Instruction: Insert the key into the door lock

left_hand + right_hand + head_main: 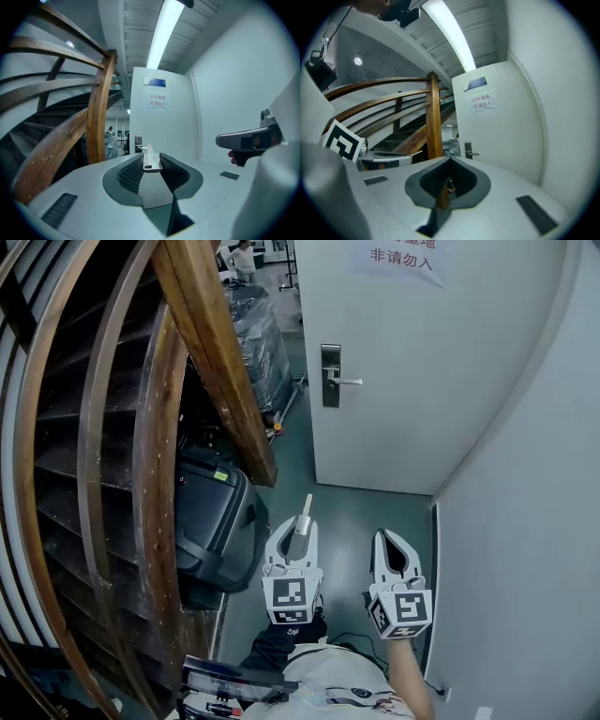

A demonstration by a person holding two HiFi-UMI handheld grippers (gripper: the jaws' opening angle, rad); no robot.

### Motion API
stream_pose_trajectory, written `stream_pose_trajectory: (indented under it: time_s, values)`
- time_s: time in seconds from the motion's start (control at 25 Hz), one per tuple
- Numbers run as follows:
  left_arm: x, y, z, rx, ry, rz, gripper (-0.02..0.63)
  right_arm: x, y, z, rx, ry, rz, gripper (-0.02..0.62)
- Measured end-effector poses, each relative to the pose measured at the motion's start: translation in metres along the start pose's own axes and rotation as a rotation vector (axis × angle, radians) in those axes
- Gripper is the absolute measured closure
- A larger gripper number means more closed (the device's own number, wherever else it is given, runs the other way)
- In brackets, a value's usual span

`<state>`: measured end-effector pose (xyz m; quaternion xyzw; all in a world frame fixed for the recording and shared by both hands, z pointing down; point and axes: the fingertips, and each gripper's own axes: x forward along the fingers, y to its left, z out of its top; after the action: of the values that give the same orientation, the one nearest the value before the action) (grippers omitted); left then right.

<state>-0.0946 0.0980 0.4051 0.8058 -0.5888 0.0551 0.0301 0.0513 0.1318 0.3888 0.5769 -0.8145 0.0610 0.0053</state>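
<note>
A white door (422, 390) stands ahead, with a metal lock plate and lever handle (330, 376) on its left edge. My left gripper (299, 529) is shut on a silver key (305, 511), whose blade sticks out forward past the fingertips. In the left gripper view the key (151, 160) lies pinched between the ribbed pads, pointing toward the distant lock plate (138, 143). My right gripper (385, 536) hangs beside it, shut with nothing in it. The right gripper view shows its jaws (449, 162) meeting at the tips, the lock (469, 150) far off. Both grippers are well short of the door.
A curved wooden stair rail (206, 343) and dark steps fill the left. A black case (211, 521) sits on the floor beside the left gripper. A plain wall (525, 521) closes the right side. A wrapped pallet (251, 329) and a person (244, 257) are beyond the stairs.
</note>
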Motion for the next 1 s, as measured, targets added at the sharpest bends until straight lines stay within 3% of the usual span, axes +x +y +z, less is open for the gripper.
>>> stream_pose_trajectory:
  time_s: [0.52,1.0]
  values:
    - [0.111,0.053,0.004,-0.005,0.033,-0.080,0.489,0.114,-0.008,0.009,-0.026,0.041,-0.047,0.589]
    - [0.174,0.056,-0.010,-0.012,0.087,-0.099,0.489,0.169,-0.036,-0.007,-0.017,0.103,-0.041,0.589]
